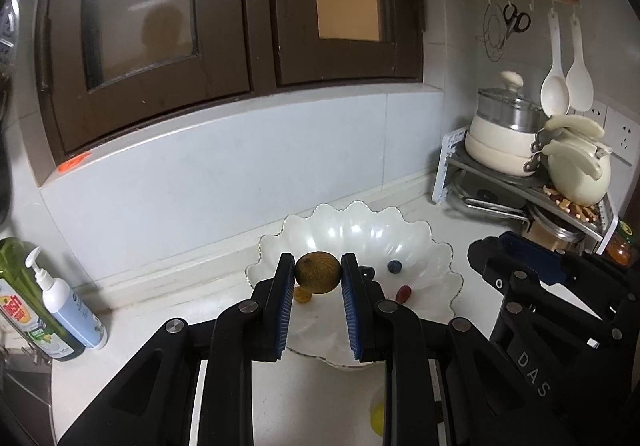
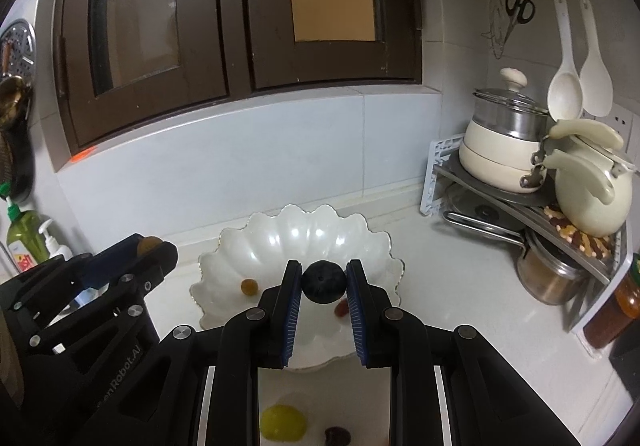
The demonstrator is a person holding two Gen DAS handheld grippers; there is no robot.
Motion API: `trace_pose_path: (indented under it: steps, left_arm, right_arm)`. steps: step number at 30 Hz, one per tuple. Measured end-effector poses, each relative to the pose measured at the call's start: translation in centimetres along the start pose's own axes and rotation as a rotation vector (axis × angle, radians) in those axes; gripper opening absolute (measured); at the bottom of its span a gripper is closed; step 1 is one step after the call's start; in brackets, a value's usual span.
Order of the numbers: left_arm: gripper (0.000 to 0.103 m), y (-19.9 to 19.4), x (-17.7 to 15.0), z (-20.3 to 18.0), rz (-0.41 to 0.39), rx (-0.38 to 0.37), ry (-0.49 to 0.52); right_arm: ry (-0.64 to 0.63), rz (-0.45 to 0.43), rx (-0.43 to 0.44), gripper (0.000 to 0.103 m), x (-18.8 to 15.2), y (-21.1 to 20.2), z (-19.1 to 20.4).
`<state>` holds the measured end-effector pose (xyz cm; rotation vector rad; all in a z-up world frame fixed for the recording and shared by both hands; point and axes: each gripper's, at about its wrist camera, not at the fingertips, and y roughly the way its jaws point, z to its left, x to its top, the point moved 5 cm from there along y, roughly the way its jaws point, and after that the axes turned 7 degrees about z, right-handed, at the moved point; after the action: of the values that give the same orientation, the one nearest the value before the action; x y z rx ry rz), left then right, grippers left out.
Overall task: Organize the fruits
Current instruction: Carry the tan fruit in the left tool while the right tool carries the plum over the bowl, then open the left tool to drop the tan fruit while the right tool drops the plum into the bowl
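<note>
My left gripper (image 1: 318,273) pinches a brown round fruit (image 1: 318,272) over the scalloped white bowl (image 1: 404,230). Inside the bowl I see a blueberry (image 1: 394,266), a red grape (image 1: 403,293) and a small orange fruit (image 1: 302,294). My right gripper (image 1: 532,266) sits just right of the bowl.

Yellow fruit (image 2: 282,422) & dark fruit (image 2: 338,436) partly hidden under right claw (image 2: 323,282).
</note>
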<state>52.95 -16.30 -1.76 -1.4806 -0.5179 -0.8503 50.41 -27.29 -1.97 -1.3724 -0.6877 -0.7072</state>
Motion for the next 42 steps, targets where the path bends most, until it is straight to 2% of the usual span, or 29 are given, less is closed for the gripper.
trace_pose_path:
  steps: [18,26,34,37,39,40,42]
  left_arm:
    - [0.024,7.9,1.0,0.3,0.162,0.051,0.031]
    - [0.024,12.5,-0.1,0.1,0.313,0.009,0.022]
    - [0.024,14.7,-1.2,0.0,0.392,-0.006,0.016]
    - [0.027,15.3,-1.4,0.0,0.408,-0.010,0.015]
    - [0.033,15.5,-1.5,0.1,0.417,-0.016,0.005]
    - [0.037,15.5,-1.5,0.1,0.421,-0.017,0.003]
    - [0.039,15.5,-1.6,0.2,0.420,-0.013,0.004]
  right_arm:
    - [-0.006,0.227,0.005,0.024,1.3,8.9,-1.0]
    - [-0.010,0.321,-0.002,0.024,0.6,12.1,-1.7]
    - [-0.011,0.386,0.001,0.024,0.2,14.4,-2.0]
    - [-0.011,0.403,0.001,0.025,0.0,14.9,-2.0]
    - [-0.010,0.413,0.003,0.027,-0.1,15.1,-2.0]
    - [-0.012,0.416,0.001,0.030,-0.1,15.2,-1.9]
    - [-0.015,0.418,-0.005,0.036,-0.2,15.3,-2.0]
